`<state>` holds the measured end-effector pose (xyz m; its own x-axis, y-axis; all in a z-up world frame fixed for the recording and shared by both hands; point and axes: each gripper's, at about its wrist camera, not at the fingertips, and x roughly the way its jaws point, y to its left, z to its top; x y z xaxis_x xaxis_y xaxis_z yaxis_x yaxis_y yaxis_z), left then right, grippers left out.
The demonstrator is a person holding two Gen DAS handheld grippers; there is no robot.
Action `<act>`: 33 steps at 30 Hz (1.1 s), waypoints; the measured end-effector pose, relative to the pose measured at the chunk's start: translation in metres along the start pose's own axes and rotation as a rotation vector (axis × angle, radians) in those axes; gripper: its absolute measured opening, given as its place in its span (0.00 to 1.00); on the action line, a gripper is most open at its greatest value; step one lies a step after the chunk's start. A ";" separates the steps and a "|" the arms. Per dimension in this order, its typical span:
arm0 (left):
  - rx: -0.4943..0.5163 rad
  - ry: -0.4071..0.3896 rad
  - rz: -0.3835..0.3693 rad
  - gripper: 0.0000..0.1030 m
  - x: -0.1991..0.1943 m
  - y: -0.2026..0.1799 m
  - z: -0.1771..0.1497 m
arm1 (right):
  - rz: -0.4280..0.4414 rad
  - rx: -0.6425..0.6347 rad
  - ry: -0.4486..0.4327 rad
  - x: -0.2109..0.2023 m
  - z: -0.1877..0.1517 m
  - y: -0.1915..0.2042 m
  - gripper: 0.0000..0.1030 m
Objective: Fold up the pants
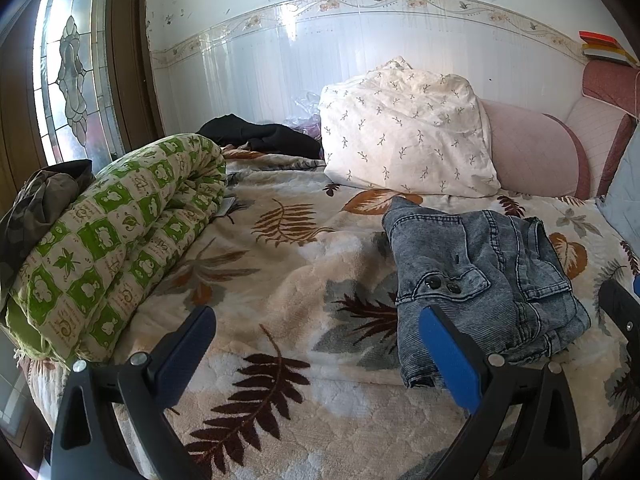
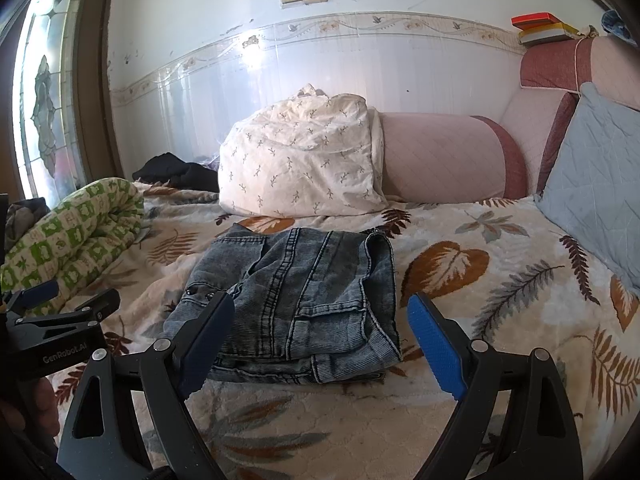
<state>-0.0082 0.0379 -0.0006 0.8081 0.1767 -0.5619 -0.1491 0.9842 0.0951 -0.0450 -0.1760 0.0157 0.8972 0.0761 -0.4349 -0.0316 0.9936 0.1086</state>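
Grey-blue denim pants (image 1: 480, 276) lie folded into a compact stack on the leaf-patterned bedspread (image 1: 280, 264). In the right wrist view the pants (image 2: 304, 300) lie just ahead, between the spread fingers. My left gripper (image 1: 316, 344) is open and empty, left of and in front of the pants; its right finger overlaps their near left edge in the view. My right gripper (image 2: 324, 336) is open and empty, hovering just in front of the pants. The left gripper (image 2: 64, 304) also shows at the left edge of the right wrist view.
A rolled green-and-white quilt (image 1: 116, 240) lies at the left. A white leaf-print pillow (image 1: 404, 136) and a pink bolster (image 1: 532, 148) lie against the wall. Dark clothes (image 1: 256, 134) lie behind the quilt. A blue-grey cushion (image 2: 596, 188) leans at the right.
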 end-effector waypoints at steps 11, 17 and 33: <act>0.001 0.000 0.000 1.00 0.000 0.000 0.000 | 0.000 0.000 0.000 0.000 0.000 -0.001 0.86; 0.002 0.001 -0.002 1.00 0.000 0.001 0.000 | 0.000 0.000 0.001 0.000 0.000 -0.001 0.86; 0.003 0.003 -0.006 1.00 0.001 0.000 -0.001 | -0.001 0.001 0.002 0.001 0.000 -0.001 0.86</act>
<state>-0.0079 0.0380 -0.0020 0.8075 0.1711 -0.5646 -0.1427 0.9852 0.0946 -0.0441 -0.1766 0.0149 0.8965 0.0751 -0.4366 -0.0299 0.9935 0.1094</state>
